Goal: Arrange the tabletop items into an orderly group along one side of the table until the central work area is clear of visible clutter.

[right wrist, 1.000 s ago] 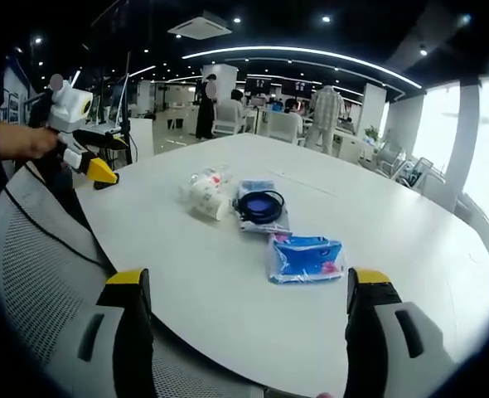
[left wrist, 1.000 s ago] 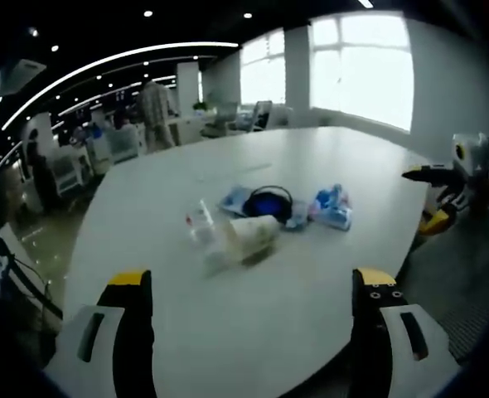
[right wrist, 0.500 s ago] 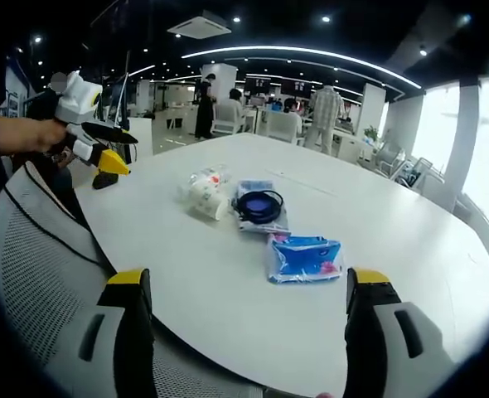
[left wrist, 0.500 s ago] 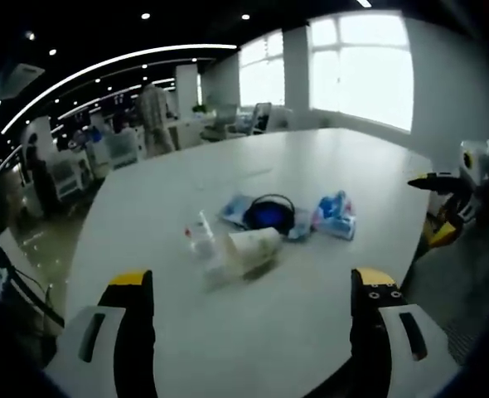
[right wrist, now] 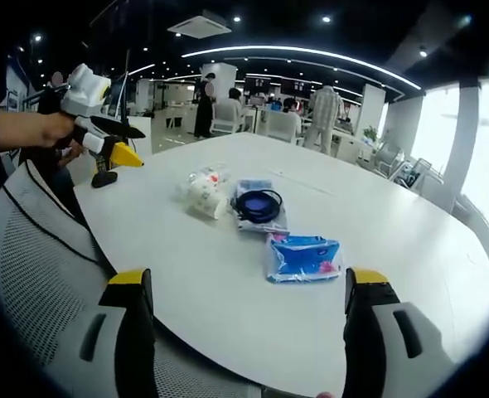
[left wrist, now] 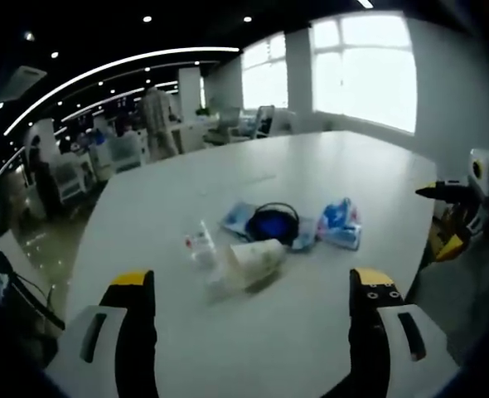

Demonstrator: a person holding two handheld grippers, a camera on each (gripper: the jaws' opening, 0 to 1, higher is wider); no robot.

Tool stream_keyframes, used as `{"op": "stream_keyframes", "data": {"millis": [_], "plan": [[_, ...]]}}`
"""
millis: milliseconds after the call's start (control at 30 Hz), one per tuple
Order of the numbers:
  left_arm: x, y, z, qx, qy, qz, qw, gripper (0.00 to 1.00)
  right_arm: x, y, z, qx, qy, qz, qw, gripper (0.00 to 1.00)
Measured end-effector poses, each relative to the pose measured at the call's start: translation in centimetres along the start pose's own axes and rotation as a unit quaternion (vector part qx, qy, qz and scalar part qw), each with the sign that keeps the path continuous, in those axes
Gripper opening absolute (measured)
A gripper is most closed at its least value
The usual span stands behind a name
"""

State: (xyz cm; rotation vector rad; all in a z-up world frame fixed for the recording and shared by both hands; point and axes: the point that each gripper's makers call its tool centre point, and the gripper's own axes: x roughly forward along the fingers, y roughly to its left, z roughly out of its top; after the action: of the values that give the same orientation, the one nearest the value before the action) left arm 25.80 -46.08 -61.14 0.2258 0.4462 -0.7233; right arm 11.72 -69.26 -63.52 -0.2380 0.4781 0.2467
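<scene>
Change since the earlier frames is slight: in the right gripper view the left gripper (right wrist: pixel 122 143) has risen and come in over the table (right wrist: pixel 228 282) edge; in the left gripper view the right gripper (left wrist: pixel 452 217) has slid lower at the far right. The items themselves lie as before.

Landmark: the cable coil (right wrist: pixel 259 205), black, resting on a flat blue-edged packet. In the right gripper view the cup (right wrist: pixel 203 192) lies on its side just left of the coil, and the blue pack (right wrist: pixel 302 257) lies near it on the near right. In the left gripper view the coil (left wrist: pixel 273 222) has the cup (left wrist: pixel 253 259) toppled just in front, the blue pack (left wrist: pixel 341 224) close on the right. All sit mid-table, none at an edge.

Both grippers stand with jaws wide apart, empty, short of the items.

Hard to make out: the left gripper view is blurred; a clear item beside the cup cannot be identified. The right gripper is cut by the frame edge there.
</scene>
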Motion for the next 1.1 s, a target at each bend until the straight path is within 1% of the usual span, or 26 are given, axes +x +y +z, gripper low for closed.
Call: {"op": "stream_keyframes", "data": {"millis": [200, 433, 600, 833, 1100], "plan": [[0.6, 0.3, 0.0, -0.005, 0.004, 0.005, 1.0, 0.93, 0.0, 0.0, 0.1, 0.003, -0.001, 0.0, 1.0, 0.96], [1.4, 1.0, 0.4, -0.016, 0.003, 0.012, 0.9998, 0.93, 0.1, 0.1, -0.1, 0.003, 0.002, 0.004, 1.0, 0.97], [2.1, 1.3, 0.7, -0.016, 0.001, 0.014, 0.9998, 0.96, 0.1, 0.1, -0.1, 0.006, 0.002, 0.004, 1.0, 0.98], [3.1, 1.3, 1.3, -0.011, 0.001, 0.009, 0.9999, 0.99, 0.1, 0.0, 0.0, 0.01, 0.0, 0.002, 0.9999, 1.0], [4.0, 1.4, 1.6, -0.004, 0.005, 0.0, 1.0, 1.0, 0.1, -0.2, 0.1, 0.014, -0.003, -0.001, 0.9999, 1.0]]}}
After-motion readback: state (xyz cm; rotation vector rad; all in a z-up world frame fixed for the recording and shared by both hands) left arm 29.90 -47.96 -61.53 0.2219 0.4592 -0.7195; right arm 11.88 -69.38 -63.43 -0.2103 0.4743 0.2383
